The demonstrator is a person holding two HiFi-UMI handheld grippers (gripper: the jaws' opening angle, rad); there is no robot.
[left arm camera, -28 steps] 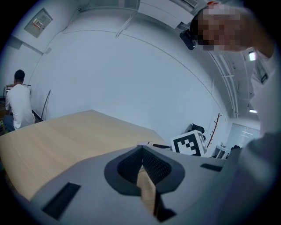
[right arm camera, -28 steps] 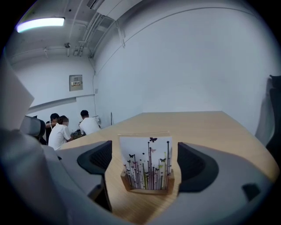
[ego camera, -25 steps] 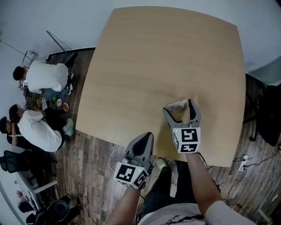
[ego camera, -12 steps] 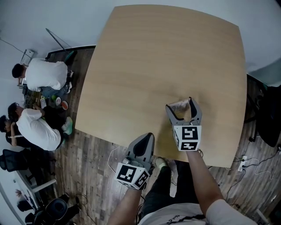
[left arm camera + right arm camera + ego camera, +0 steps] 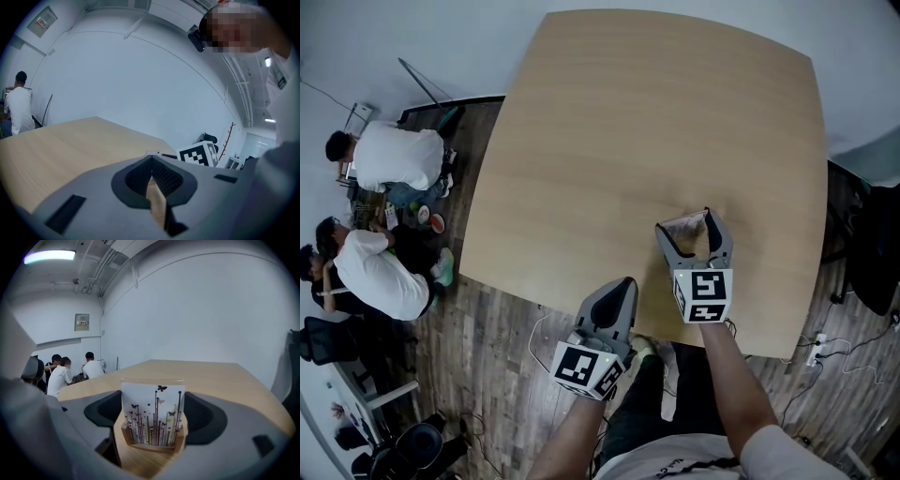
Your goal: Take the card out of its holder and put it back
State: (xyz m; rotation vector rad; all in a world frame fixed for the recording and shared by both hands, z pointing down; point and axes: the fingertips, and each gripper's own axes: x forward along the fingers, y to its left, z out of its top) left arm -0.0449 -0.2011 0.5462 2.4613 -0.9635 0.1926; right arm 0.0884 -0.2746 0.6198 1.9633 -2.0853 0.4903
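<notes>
Firstly, left gripper [image 5: 622, 284]: jaws together, nothing between them, over the near bench [image 5: 656, 112] edge. Next, right gripper [image 5: 686, 228]: jaws apart, flanking the card [image 5: 152, 411]. Card: upright in its wooden holder [image 5: 151, 445] on the bench.

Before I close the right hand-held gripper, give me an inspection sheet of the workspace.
Surface: wooden table, pale and even.
Job's things: printed card standing upright in its wooden holder, near the table's near right edge.
Clutter: nothing seen on the table.
Grippers: right hand-held gripper open, jaws either side of the card, contact cannot be told; left hand-held gripper shut, nothing between its jaws, at the table's near edge.
Cables: power strip and loose cables on the floor to the right.
Surroundings: people low on the plank floor to the left; white walls.
</notes>
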